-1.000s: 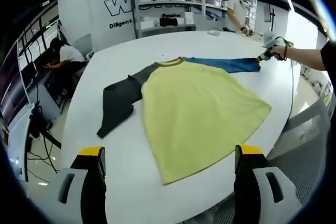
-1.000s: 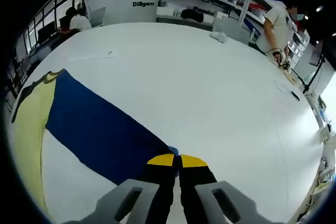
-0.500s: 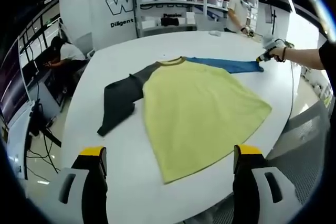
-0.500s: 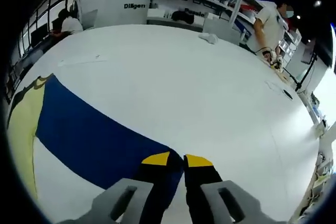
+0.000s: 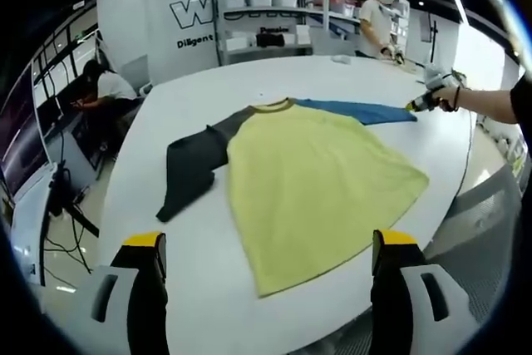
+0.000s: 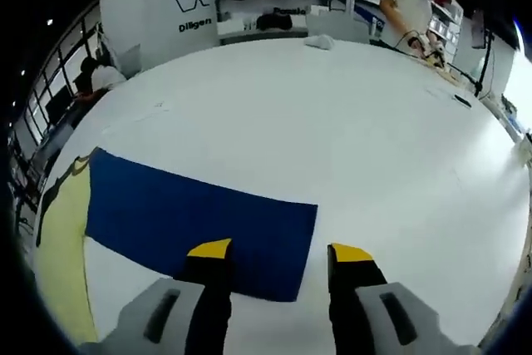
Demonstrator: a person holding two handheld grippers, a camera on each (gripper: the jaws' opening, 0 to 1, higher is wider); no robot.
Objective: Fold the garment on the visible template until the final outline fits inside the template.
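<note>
White table [image 5: 208, 288], shirt [image 5: 316, 180] spread flat; shelving [image 5: 266, 6] behind.

Right gripper [image 6: 278, 253]: jaws standing apart above blue sleeve [image 6: 199, 226], lying flat on white table [image 6: 332, 114], lower left.

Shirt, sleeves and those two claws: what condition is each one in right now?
Shirt: spread flat on the white table, unfolded.
Blue sleeve: stretched out straight, lying flat.
Dark sleeve: bent, angled down beside the body.
Left gripper: open, holding nothing.
Right gripper: open, at the blue sleeve's cuff end.
</note>
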